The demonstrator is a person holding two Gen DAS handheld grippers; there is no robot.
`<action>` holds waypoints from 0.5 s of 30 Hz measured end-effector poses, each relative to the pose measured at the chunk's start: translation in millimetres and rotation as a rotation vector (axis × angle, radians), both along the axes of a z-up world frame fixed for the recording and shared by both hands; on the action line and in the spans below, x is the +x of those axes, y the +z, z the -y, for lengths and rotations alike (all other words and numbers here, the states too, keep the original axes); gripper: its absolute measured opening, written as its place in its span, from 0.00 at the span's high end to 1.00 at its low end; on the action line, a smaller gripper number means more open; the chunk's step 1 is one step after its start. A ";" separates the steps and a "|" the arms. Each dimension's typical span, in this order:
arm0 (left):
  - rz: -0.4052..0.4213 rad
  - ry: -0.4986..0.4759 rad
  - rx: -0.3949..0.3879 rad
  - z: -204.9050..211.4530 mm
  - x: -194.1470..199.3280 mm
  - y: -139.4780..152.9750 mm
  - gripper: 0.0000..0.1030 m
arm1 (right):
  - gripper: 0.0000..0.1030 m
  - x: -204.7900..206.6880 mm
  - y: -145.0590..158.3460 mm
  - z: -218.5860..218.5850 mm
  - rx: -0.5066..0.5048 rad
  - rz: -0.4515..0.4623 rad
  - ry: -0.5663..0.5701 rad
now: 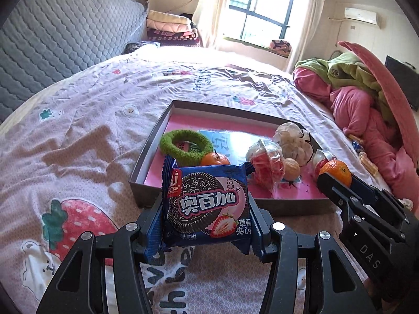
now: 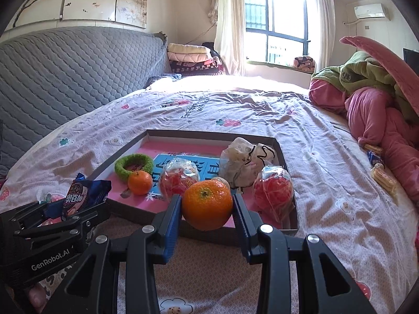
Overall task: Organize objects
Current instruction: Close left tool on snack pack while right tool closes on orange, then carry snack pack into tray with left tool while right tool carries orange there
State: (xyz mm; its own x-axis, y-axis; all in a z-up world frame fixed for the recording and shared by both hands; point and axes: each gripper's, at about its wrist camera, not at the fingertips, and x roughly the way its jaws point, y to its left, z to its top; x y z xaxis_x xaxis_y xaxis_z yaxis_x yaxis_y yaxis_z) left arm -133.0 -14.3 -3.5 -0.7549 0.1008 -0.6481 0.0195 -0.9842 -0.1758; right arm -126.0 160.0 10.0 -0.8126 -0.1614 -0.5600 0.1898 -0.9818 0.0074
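Sunlit window [image 2: 275, 23], grey quilted headboard [image 2: 65, 73], printed bedsheet [image 2: 235, 110]

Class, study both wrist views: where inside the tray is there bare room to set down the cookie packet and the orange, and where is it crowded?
Free: the tray's far strip behind the green ring, and its near-left corner. Crowded: the right half, with the white bag and two red bags.

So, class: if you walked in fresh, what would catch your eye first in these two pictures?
Probably the blue cookie packet clamped in the left gripper, and the big orange pinched in the right gripper. Both hang just short of the pink-lined box on the bed, where a green ring and a smaller orange already lie.
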 end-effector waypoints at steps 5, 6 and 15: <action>-0.010 0.000 0.006 -1.9 -6.4 6.4 0.45 | 0.62 -6.4 6.4 -0.4 -0.006 -0.030 -0.013; -0.011 -0.002 0.005 -2.7 -8.0 7.6 0.45 | 0.62 -7.5 7.6 -1.5 -0.010 -0.036 -0.015; -0.057 0.004 0.000 -11.0 -28.2 23.6 0.45 | 0.62 -15.0 11.0 -10.9 -0.037 -0.038 -0.034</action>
State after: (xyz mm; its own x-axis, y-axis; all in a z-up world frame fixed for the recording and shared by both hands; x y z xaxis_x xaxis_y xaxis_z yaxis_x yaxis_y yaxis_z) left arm -161.2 -3.3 20.1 -0.7912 0.0975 -0.6037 0.0134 -0.9842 -0.1765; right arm -140.9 170.9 21.0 -0.8384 -0.1535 -0.5229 0.1573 -0.9868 0.0374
